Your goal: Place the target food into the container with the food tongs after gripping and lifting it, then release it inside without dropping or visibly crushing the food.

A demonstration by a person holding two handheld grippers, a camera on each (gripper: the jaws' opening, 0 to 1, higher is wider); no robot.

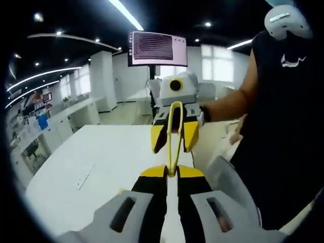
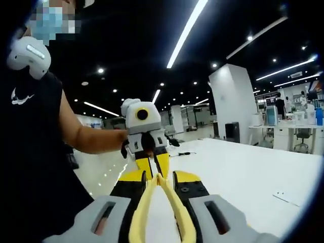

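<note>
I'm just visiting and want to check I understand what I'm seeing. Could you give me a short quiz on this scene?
1. True or false: the tongs are red.
2. What is held between the left gripper and the right gripper? A) the tongs B) a spoon C) a cable
3. In the left gripper view, what stands on a pole beyond the white table?

Key: 1. False, they are yellow. 2. A. 3. A monitor, switched on.
</note>
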